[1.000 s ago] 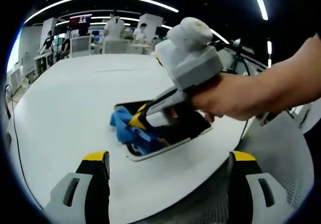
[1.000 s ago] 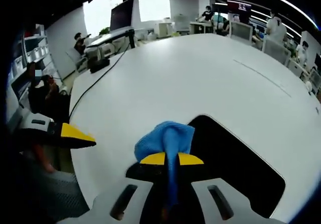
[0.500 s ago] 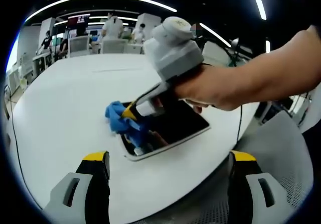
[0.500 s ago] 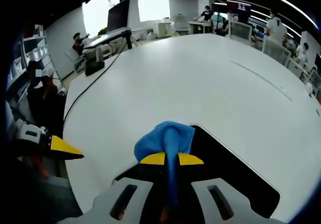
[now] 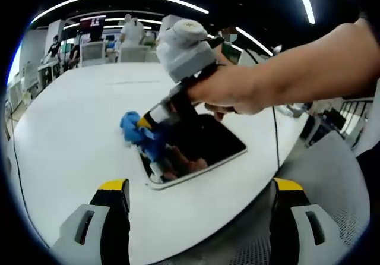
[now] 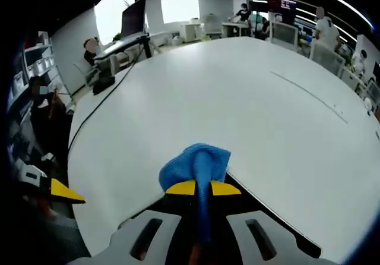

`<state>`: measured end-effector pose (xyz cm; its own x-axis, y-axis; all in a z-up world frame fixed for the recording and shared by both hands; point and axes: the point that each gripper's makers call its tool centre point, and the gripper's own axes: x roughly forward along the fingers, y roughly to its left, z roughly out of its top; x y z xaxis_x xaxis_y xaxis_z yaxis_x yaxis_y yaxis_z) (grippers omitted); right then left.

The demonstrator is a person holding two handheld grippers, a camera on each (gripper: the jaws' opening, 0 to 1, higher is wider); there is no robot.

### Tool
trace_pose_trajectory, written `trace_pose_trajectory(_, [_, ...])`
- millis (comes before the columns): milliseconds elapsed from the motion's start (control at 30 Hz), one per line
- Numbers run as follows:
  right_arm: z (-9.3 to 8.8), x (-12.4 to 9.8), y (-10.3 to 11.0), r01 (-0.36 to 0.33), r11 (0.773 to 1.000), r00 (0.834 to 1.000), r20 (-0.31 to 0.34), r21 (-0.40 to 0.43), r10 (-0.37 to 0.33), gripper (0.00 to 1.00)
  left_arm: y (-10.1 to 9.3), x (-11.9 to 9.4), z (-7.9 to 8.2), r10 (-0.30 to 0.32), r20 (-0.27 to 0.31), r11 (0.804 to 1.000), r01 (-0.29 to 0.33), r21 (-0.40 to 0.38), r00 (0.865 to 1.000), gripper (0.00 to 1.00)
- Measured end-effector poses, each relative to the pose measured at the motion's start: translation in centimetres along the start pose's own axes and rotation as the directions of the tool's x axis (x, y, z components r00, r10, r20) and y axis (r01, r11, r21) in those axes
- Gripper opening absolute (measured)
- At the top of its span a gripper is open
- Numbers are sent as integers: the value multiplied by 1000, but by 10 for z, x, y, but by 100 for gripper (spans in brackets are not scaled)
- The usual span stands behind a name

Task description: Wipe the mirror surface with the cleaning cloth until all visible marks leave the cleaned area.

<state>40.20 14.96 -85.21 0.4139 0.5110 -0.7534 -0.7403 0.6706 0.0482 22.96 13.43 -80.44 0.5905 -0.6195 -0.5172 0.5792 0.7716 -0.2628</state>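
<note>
An office with desks and people lay behind a white table (image 5: pixel 71 128). The right gripper (image 5: pixel 144 122) was clamped on a blue cloth (image 6: pixel 196 164) at the mirror's (image 5: pixel 205 149) edge. The left gripper (image 5: pixel 199 188) hung with jaws wide apart, holding nothing.

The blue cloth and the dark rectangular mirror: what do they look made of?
The blue cloth, clamped in the right gripper, looks like soft, matte fabric, possibly microfibre: it bunches and folds. The dark rectangular mirror looks like glossy glass in a thin pale frame, likely plastic; it reflects the gripper and hand above.
</note>
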Motion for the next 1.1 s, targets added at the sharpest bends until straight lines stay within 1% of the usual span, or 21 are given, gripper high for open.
trace_pose_trajectory(67, [2, 1, -3, -5, 1000, 1000, -5, 3, 5, 1, 0, 0, 2, -2, 11, 1000, 2, -5, 1000, 99])
trace_pose_trajectory(267, [7, 5, -9, -9, 1000, 1000, -18, -13, 9, 1, 0, 0, 1, -2, 9, 1000, 2, -3, 1000, 99])
trace_pose_trajectory(367, [7, 5, -10, -5, 999, 1000, -15, -36, 5, 1, -1, 0, 1, -2, 5, 1000, 2, -3, 1000, 99])
trace_pose_trajectory(600, [11, 8, -16, 0, 1000, 1000, -6, -26, 0, 1, -1, 0, 0, -5, 1, 1000, 5, 0, 1000, 99])
trace_pose_trajectory(667, [12, 9, -18, -2, 1000, 1000, -4, -8, 2, 1, -1, 0, -1, -6, -4, 1000, 6, 0, 1000, 99])
trace_pose_trajectory(733, [11, 9, -17, -6, 1000, 1000, -4, -4, 6, 1, -1, 0, -1, -6, -5, 1000, 6, 2, 1000, 99])
trace_pose_trajectory(833, [11, 9, -16, -5, 1000, 1000, 2, -25, 5, 1, -2, 0, -1, -8, -7, 1000, 8, 2, 1000, 99])
trace_pose_trajectory(1100, [11, 10, -18, -13, 999, 1000, 6, -40, 13, 1, -2, 0, -1, -10, -8, 1000, 10, 1, 1000, 99])
